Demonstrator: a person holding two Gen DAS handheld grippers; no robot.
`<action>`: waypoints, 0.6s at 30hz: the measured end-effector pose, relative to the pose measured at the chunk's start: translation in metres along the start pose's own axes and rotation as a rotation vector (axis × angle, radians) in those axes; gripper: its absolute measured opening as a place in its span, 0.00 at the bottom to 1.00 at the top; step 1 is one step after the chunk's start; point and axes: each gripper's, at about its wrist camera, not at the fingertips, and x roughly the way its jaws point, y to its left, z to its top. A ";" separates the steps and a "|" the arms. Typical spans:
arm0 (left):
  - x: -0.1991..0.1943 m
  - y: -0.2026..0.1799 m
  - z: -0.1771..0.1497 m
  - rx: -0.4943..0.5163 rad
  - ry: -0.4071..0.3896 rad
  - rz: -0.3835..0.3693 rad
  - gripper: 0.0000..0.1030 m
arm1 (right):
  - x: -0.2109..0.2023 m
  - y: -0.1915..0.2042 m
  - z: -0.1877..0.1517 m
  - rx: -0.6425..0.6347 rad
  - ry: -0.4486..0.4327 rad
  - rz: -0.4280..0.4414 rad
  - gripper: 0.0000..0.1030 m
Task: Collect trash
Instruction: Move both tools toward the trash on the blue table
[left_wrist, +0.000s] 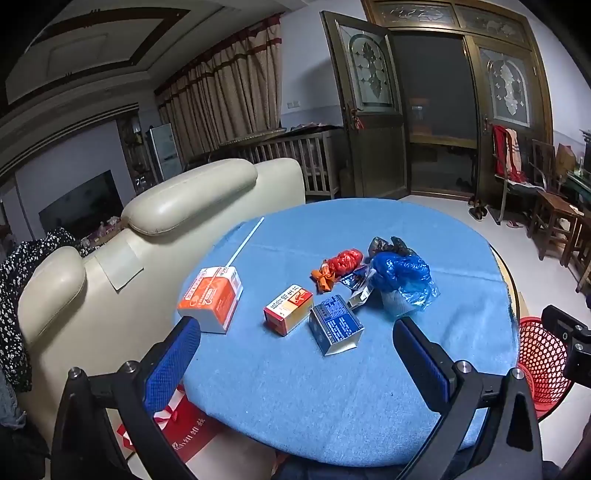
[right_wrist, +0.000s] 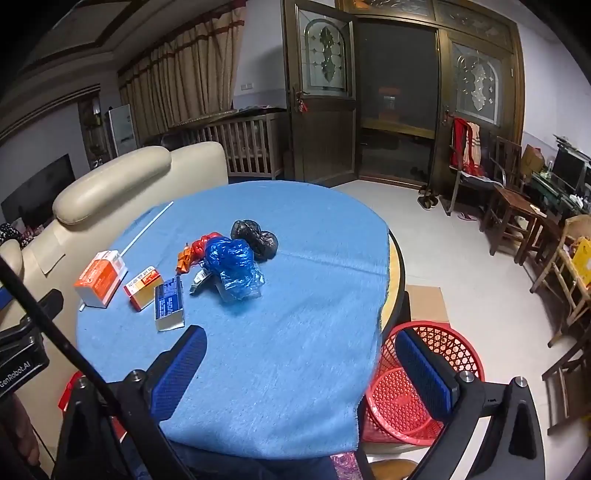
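While both grippers hover fingers wide and empty, trash clusters mid-tabletop (right_wrist: 295, 295), near half bare, red basket (right_wrist: 443, 350) just beside its right edge.

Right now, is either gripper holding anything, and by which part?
Nothing is held. The left gripper and right gripper both stand wide open above the blue tablecloth, short of the trash; nothing lies between their pads.

A cream leather sofa (left_wrist: 155, 236) stands left of the round desk (right_wrist: 280, 332) with its blue cloth. Far off, dark wooden doors (left_wrist: 369, 110) with patterned glass, one leaf open. Beige curtains (left_wrist: 229, 96) hang far left; wooden chairs (right_wrist: 513, 206) stand right on pale floor tiles (right_wrist: 454, 258).
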 end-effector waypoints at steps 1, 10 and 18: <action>0.001 0.000 0.000 -0.001 0.004 0.001 1.00 | 0.001 0.000 0.001 -0.002 0.001 0.002 1.00; -0.001 0.000 0.000 0.011 0.006 0.005 1.00 | 0.004 0.005 0.004 -0.010 -0.003 -0.002 1.00; 0.005 -0.001 0.000 0.015 0.020 0.006 1.00 | 0.011 0.004 0.006 -0.021 0.009 -0.014 1.00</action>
